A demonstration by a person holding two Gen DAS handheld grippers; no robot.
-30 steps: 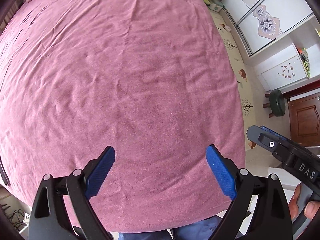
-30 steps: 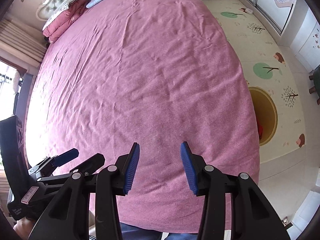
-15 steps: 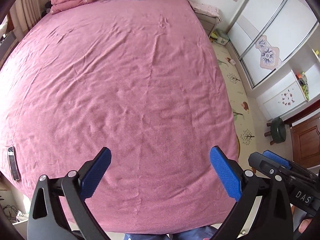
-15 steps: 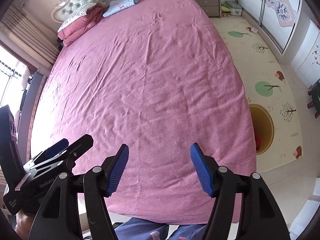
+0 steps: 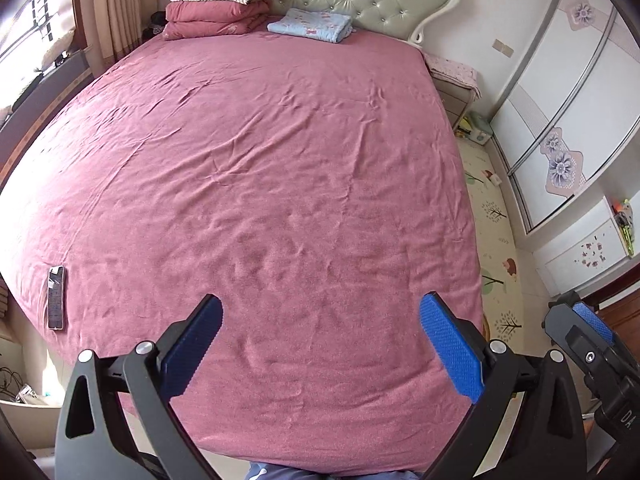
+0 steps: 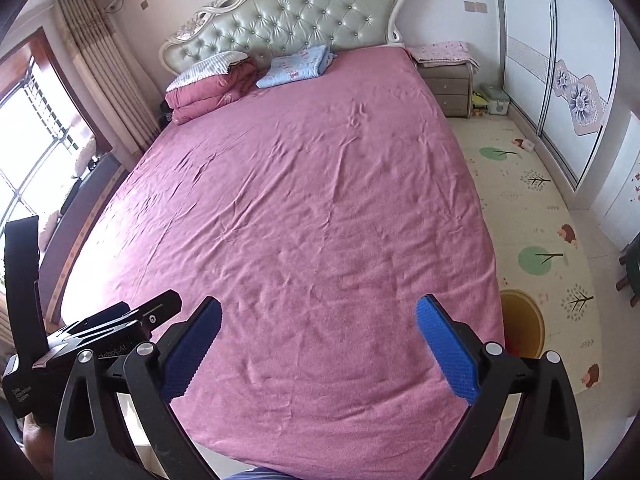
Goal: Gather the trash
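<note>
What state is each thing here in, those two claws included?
Left gripper: open, nothing between its jaws.
Right gripper: open, empty, jaws just widened.
Bedsheet: spread flat, lightly wrinkled.
Red quilt: folded.
Blue blanket: folded.
Phone: lying flat.

Wide bed covered by a creased pink sheet (image 5: 280, 160). At its head lie a folded maroon quilt with striped top (image 5: 216, 16) and, just beside it, a folded pale-blue patterned blanket (image 5: 310, 24). A dark slim phone-like slab (image 5: 56, 297) rests near the left edge.
</note>
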